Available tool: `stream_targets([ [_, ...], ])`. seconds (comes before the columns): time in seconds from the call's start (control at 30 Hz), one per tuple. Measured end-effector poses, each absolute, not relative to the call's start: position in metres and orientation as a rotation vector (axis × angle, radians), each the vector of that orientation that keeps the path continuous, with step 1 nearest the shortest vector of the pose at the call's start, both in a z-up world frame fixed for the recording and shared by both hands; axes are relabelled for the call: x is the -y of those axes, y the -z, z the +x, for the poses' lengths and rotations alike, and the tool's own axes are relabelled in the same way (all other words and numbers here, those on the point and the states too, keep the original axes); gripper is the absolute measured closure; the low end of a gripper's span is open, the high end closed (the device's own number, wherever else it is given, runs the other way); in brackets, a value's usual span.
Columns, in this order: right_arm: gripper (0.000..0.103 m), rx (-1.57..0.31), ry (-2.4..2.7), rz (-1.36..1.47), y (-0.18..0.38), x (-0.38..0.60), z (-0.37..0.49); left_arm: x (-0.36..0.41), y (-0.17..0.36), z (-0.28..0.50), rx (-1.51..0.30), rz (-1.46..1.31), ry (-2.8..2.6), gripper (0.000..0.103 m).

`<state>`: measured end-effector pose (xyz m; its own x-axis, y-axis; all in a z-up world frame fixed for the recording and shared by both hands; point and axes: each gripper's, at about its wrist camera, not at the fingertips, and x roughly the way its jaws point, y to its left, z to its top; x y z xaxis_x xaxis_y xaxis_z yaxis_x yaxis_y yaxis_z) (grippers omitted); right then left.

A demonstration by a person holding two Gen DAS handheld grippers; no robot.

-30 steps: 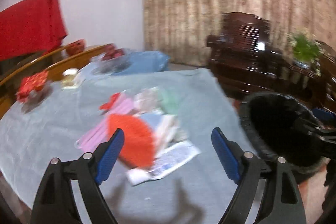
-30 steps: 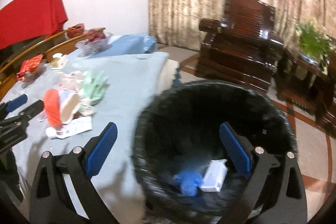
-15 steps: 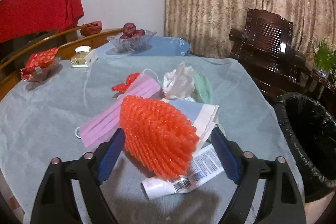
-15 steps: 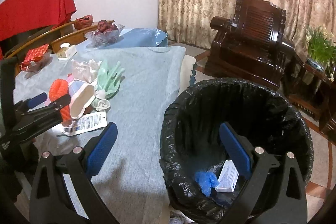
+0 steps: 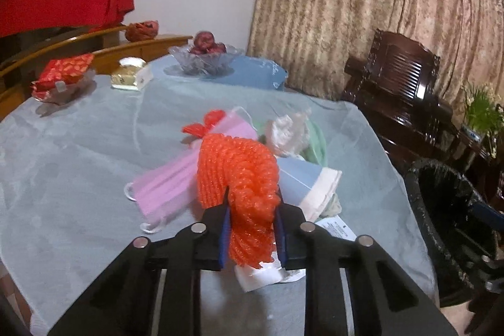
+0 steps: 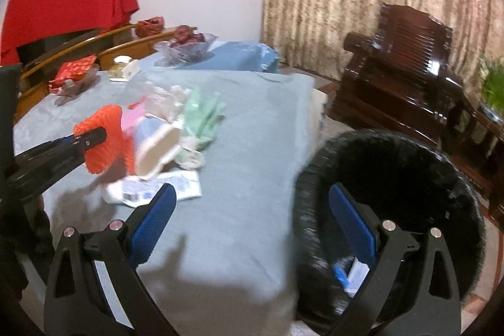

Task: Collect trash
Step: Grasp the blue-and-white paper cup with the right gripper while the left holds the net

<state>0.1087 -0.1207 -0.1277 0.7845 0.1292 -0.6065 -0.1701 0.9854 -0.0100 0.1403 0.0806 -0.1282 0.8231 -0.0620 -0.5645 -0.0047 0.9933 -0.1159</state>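
The left hand-held gripper point(image 5: 252, 222) has just been closing, and its blue pads now press on both sides of the orange foam net point(image 5: 239, 178), squeezing the near end of it. The net's long axis runs away from the jaws, up and slightly left in the left wrist view, with its far end over the pink face mask point(image 5: 163, 188) and the rest of the trash pile on the tabletop point(image 5: 78, 147). Whether the net has cleared the pile cannot be told.

The right hand-held gripper point(image 6: 252, 225) stands wide with nothing between its pads, its right finger over the rim of the black-lined trash bin point(image 6: 409, 178).

The deciding relation: the bin stands beside the tabletop's right edge, to the right of the left hand-held gripper and well apart from the net. In the left wrist view it appears at the far right point(image 5: 447, 210). The carry therefore runs rightward across the tabletop and past its edge, judged the next step.

The right hand-held gripper is nearer the bin but holds nothing; the left one alone carries the item. A blue scrap and a white box already lie inside the bin.
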Motion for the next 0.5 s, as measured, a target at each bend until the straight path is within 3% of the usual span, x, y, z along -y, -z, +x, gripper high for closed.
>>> stream_targets([
  [0.1, 0.010, -0.642, -0.200, -0.067, 0.126, 0.101, 0.117, -0.089, 0.118, 0.126, -0.565, -0.084, 0.015, 0.080],
  [0.17, 0.019, -0.643, -0.227, -0.076, 0.127, 0.086, 0.123, -0.096, 0.114, 0.119, -0.553, -0.071, -0.002, 0.080],
  [0.5, 0.024, -0.645, -0.313, -0.118, 0.130, 0.035, 0.160, -0.130, 0.120, 0.114, -0.565, -0.095, -0.073, 0.080],
])
